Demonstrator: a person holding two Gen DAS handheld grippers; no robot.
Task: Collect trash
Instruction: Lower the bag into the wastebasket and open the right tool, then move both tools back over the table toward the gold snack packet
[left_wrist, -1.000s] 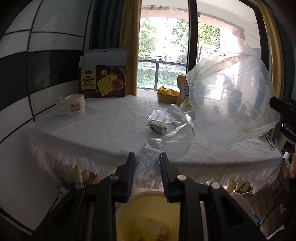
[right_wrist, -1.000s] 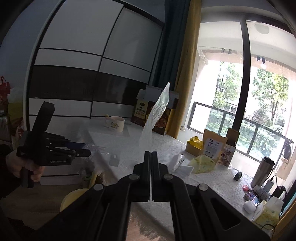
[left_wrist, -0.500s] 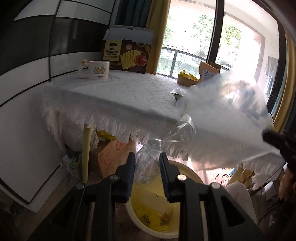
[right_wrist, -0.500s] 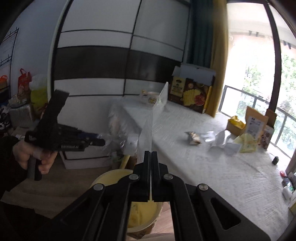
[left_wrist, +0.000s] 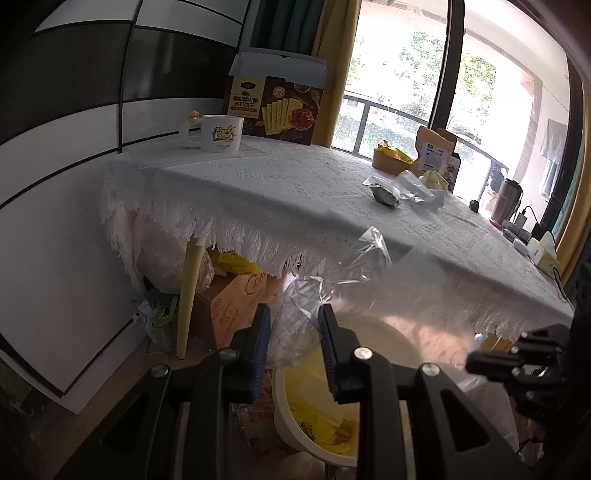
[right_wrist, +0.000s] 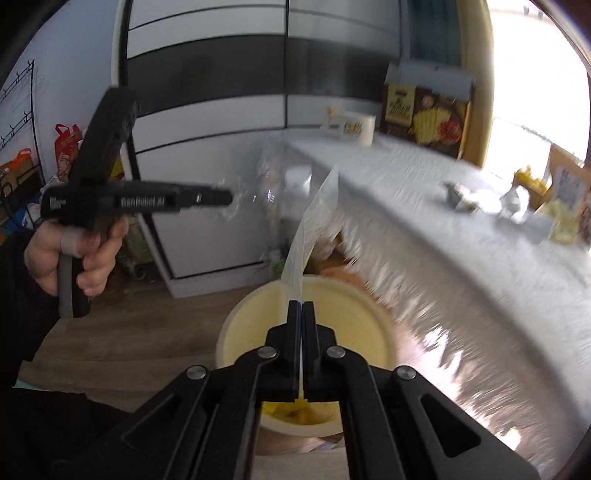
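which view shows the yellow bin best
The right wrist view: the yellow bin shows nearly its whole round rim below the shut right gripper. In the left wrist view the bin is mostly hidden behind the left gripper.

The right gripper (right_wrist: 302, 306) has its jaws pressed together on the edge of a clear plastic bag (right_wrist: 314, 229), which stands up from the fingertips above a pale yellow bin (right_wrist: 236, 317) on the wooden floor, with yellow scraps at its bottom. To the left, a hand (right_wrist: 70, 251) holds the left gripper (right_wrist: 221, 197) level, crumpled clear plastic (right_wrist: 258, 192) at its tip. On the right runs a table with a white fringed cloth (right_wrist: 461, 240), blurred, bearing a mug (right_wrist: 356, 127), a brown cracker box (right_wrist: 424, 114) and small wrappers (right_wrist: 458, 197).
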